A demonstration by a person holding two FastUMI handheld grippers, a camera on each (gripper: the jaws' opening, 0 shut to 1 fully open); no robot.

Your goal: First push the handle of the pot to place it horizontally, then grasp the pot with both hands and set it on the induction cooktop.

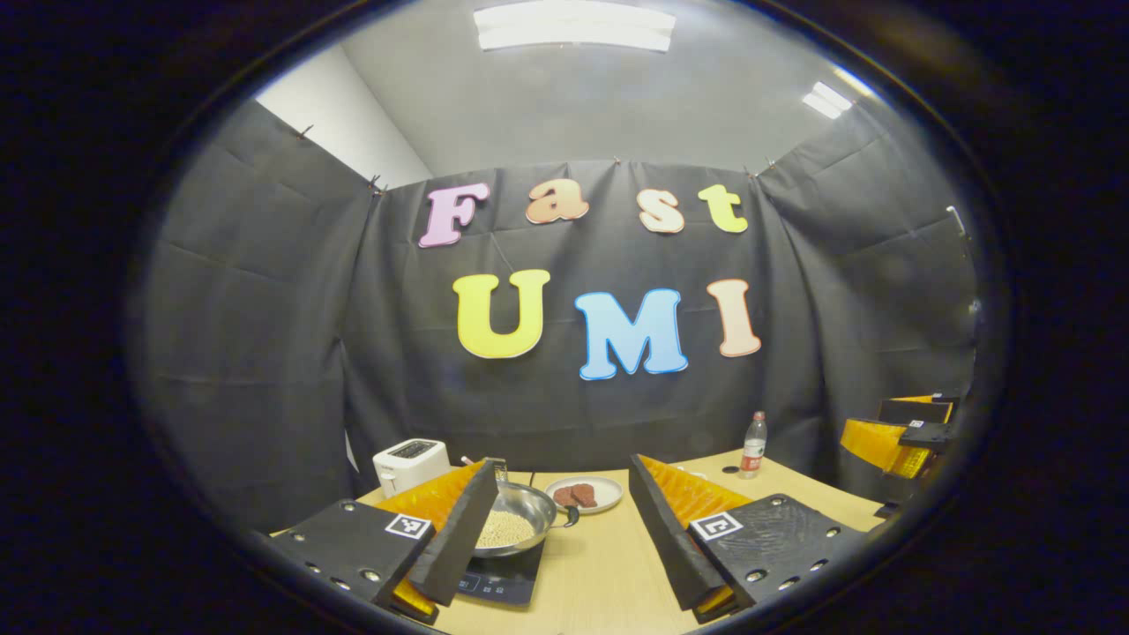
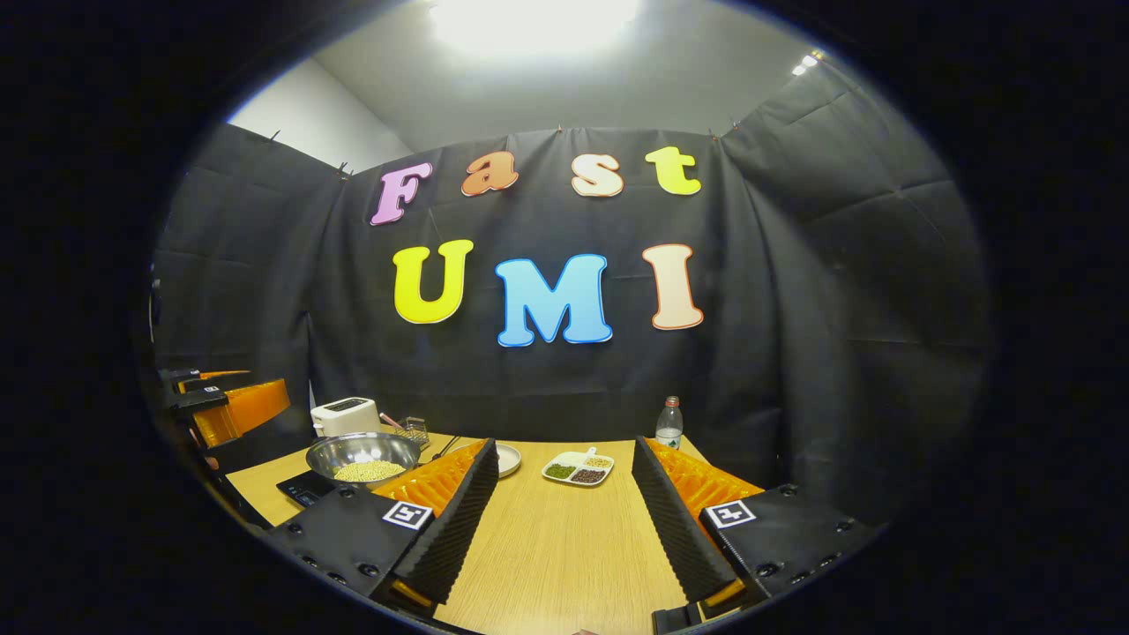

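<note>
Booth lit from overhead by ceiling panels (image 1: 575, 26); the panel in the right gripper view is blown out to white glare. Table (image 2: 564, 547) evenly lit, shadows soft. Straight lines are bent toward the rims by fisheye distortion. Focus sharp throughout.

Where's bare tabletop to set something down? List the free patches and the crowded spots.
Free: the wooden table ahead of the divided dish, and between it and the water bottle. Crowded: the left end, with toaster, pot on the induction cooktop, and plate.
</note>
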